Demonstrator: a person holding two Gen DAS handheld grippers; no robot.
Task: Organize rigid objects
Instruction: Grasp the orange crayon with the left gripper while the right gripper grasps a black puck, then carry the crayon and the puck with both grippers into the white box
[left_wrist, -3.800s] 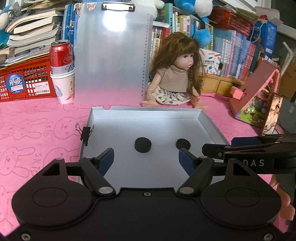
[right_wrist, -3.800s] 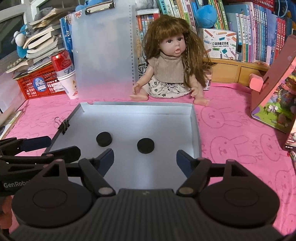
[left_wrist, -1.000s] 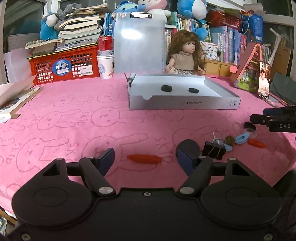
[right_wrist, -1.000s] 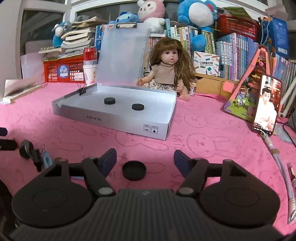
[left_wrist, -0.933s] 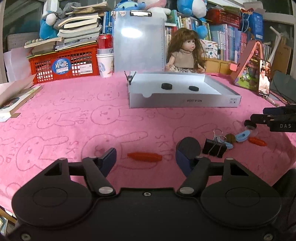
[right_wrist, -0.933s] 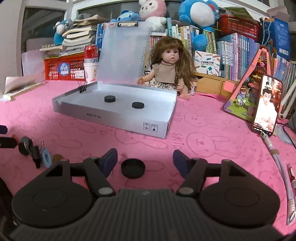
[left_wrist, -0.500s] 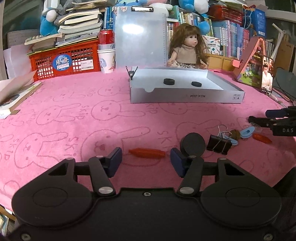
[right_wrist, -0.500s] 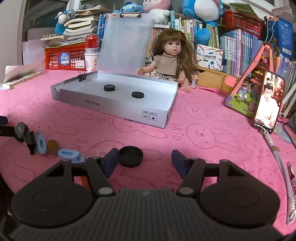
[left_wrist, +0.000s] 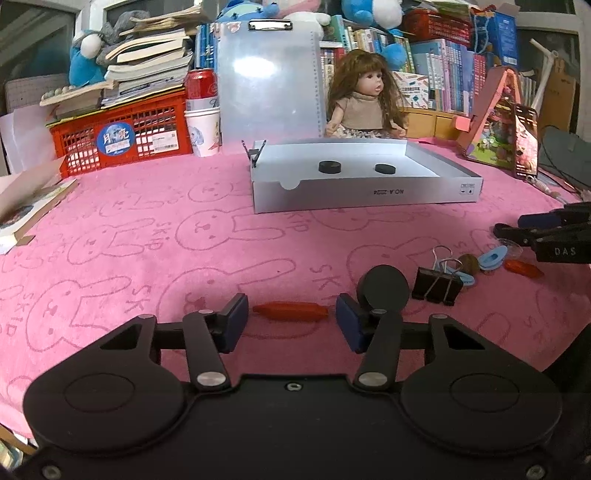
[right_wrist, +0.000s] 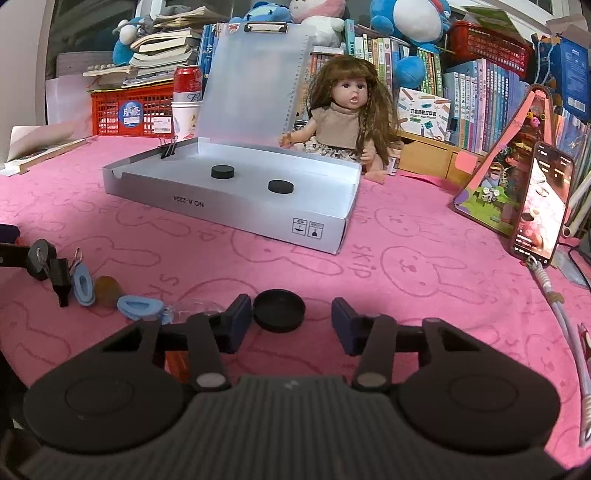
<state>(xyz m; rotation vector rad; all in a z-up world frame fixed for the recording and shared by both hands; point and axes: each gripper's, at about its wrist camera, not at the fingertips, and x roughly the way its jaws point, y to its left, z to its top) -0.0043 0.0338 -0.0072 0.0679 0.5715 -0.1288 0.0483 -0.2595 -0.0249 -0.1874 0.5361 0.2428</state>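
In the left wrist view a thin orange-red piece (left_wrist: 290, 311) lies on the pink cloth between the fingers of my left gripper (left_wrist: 291, 320). The jaws are closing and small gaps remain at both ends of the piece. In the right wrist view a black round cap (right_wrist: 279, 310) lies between the fingers of my right gripper (right_wrist: 291, 320). Those jaws are also closing: the left pad is close to the cap, the right pad stands apart. Farther back is a shallow grey box (left_wrist: 365, 192) (right_wrist: 229, 206) holding two black discs (left_wrist: 330, 167) (right_wrist: 280, 186).
Loose items lie near the front edge: a black disc (left_wrist: 384, 286), a binder clip (left_wrist: 436, 286), blue pieces (right_wrist: 139, 305) and another orange piece (left_wrist: 522, 267). A doll (right_wrist: 347, 122), clipboard (right_wrist: 251, 81), red crate (left_wrist: 122, 136), phone (right_wrist: 539, 206) and cable (right_wrist: 554, 295) ring the cloth.
Both grippers came back from over the box to the loose items near the front edge. Over the last second both pairs of jaws narrowed around the orange piece and the black cap.
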